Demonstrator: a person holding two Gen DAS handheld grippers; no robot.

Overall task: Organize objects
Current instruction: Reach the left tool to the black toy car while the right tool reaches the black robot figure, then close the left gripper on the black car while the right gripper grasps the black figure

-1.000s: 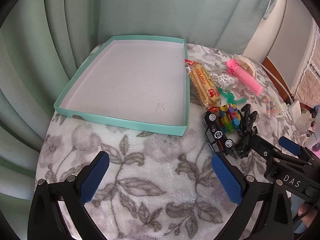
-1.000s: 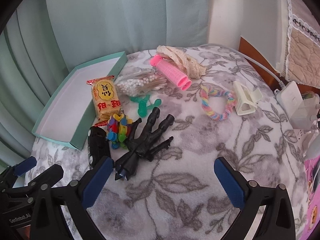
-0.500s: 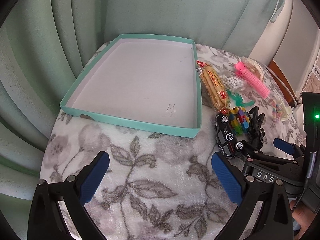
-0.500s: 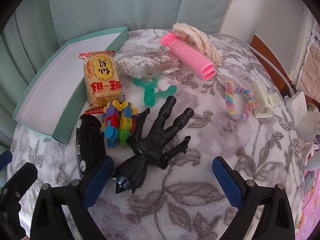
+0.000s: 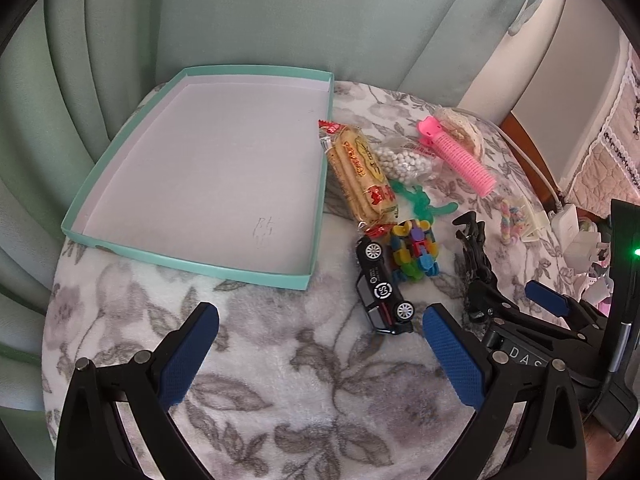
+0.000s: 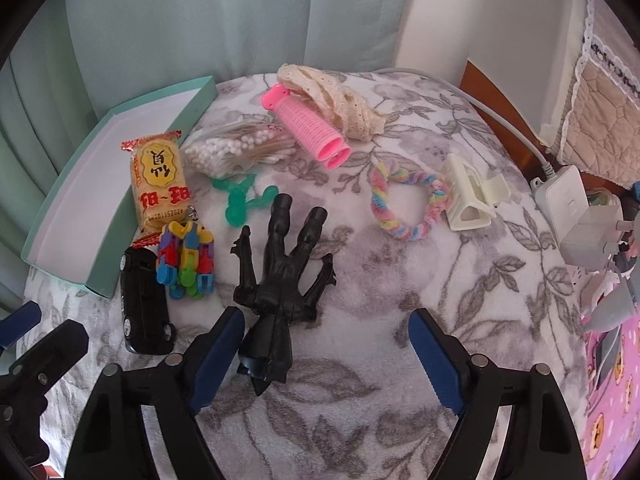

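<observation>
An empty teal tray lies at the back left of the floral blanket. To its right sit a cracker packet, a black toy car, a multicoloured block toy and a black toy figure. My left gripper stands open above bare blanket in front of the tray. My right gripper is open, its left finger next to the figure's near end.
Further back lie a bag of cotton swabs, a green plastic piece, a pink hair roller, lace, a pastel scrunchie and a cream claw clip. White chargers and cable sit at the right edge; green curtains behind.
The right gripper has moved forward and right, so the black figure now lies by its left finger. The left gripper's view has shifted slightly; the objects have not moved.
</observation>
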